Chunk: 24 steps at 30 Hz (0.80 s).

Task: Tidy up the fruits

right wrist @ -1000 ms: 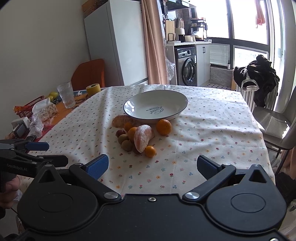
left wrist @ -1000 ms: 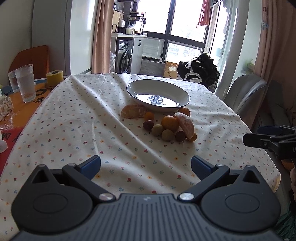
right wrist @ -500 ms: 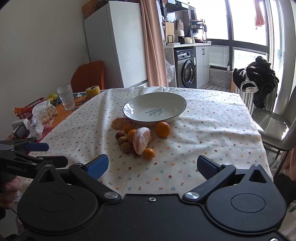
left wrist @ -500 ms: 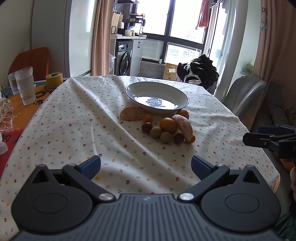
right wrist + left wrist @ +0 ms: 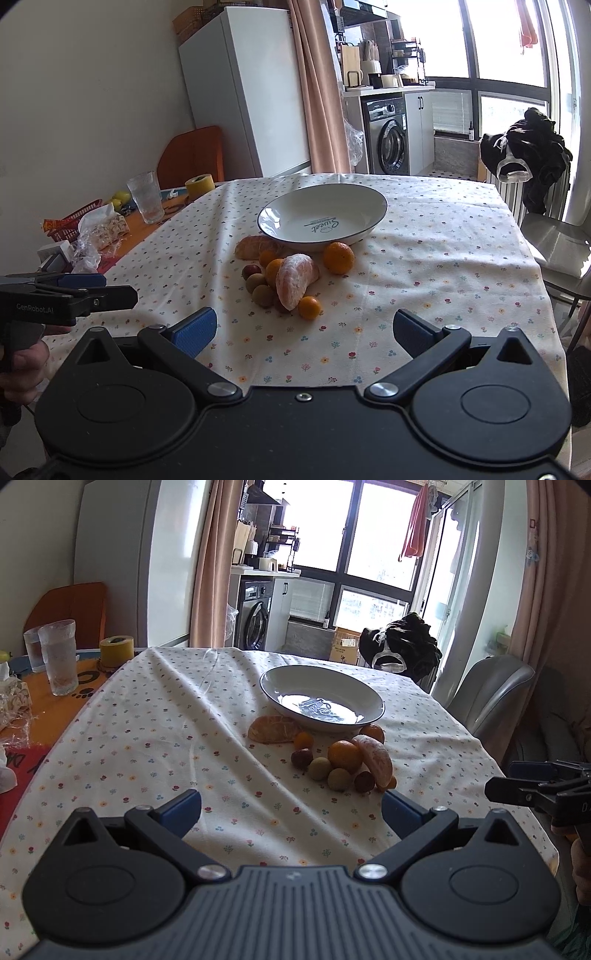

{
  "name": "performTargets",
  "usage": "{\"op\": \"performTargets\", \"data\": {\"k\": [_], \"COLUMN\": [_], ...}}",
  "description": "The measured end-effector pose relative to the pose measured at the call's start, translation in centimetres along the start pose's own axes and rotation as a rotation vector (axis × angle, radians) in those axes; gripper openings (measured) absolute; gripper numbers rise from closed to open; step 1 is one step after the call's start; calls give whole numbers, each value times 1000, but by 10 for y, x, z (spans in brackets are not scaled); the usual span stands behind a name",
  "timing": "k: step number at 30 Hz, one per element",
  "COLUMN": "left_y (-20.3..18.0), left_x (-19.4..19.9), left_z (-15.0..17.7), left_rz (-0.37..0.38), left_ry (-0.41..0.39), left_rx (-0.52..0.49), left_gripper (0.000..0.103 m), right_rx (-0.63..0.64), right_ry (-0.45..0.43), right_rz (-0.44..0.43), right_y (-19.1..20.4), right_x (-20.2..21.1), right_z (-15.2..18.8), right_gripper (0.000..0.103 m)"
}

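Note:
A white bowl (image 5: 280, 677) (image 5: 354, 194) stands empty mid-table on a flowered cloth. Just in front of it lies a cluster of fruit: a peeled orange half (image 5: 376, 758) (image 5: 293, 278), another peeled piece (image 5: 271, 729) (image 5: 253, 243), whole oranges (image 5: 345, 755) (image 5: 338, 256), small kumquats (image 5: 309, 307), and dark and pale round fruits (image 5: 319, 768) (image 5: 255, 284). My left gripper (image 5: 291, 810) is open over the cloth, short of the fruit. My right gripper (image 5: 303, 332) is open too, nothing between its fingers. Each gripper shows at the edge of the other's view.
Glasses (image 5: 57, 657) (image 5: 146, 197), a yellow tape roll (image 5: 116, 646) (image 5: 199, 182) and snack bags (image 5: 99, 230) sit on the orange surface to the left. A grey chair (image 5: 491, 698) (image 5: 554, 243) stands at the table's right side. A person's hand (image 5: 26, 365) holds the left gripper.
Both grippers have drawn slightly closer to the fruit pile and tilted up a little. Both stay open. The fruit and bowl have not moved.

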<state>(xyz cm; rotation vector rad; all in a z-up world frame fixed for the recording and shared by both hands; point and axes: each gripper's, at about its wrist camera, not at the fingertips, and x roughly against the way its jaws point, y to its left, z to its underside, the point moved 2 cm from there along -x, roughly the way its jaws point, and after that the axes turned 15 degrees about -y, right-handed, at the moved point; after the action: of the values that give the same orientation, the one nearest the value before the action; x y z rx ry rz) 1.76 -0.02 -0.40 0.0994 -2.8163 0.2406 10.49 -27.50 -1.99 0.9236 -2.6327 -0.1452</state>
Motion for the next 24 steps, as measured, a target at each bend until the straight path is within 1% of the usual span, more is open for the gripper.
{"op": "performTargets", "data": {"k": [3,6,8,12,14,15,17,20,21,22,23,24], "left_y": [3,1,-2,-5,-7,-8,-11,-15,-17,-18,-18,-19], "left_x": [-3,-8,-11,-24,-30,-34,-39,-49,-51,-55,-57,-62], "left_z": [-2,-2,-2,2,4,5,7,10,11,11,12,12], "left_rz": [8,19,27,26,32,37,42,56,60,66,70,75], "left_ry": [-1,-7,-21,-15,-9,-2,2,10,12,15,18,24], "left_rx": [21,6,-8,2,3,0,-4,-14,-15,-13,-11,-3], "left_gripper": [102,102,101,100,94,91,91,88,84,78,74,68], "right_rx": [-16,-26,-37,-42,-53,-60,-76,-77,-79,-83,-89,-95], "right_ry": [9,3,-5,-9,2,7,5,11,13,14,15,14], "right_rz": [-17,-35,-31,-38,-43,-48,-51,-63,-64,-65,-71,-77], "right_y": [0,-3,-7,-12,-14,-16,-18,-21,-22,-23,-25,-26], "right_x": [-4,-6,-9,-22,-30,-34,-39,-45,-47,-49,-51,-54], "right_z": [4,5,4,5,6,7,8,9,9,8,7,6], "right_gripper": [103,103,103,102,93,92,88,84,82,79,77,75]}}
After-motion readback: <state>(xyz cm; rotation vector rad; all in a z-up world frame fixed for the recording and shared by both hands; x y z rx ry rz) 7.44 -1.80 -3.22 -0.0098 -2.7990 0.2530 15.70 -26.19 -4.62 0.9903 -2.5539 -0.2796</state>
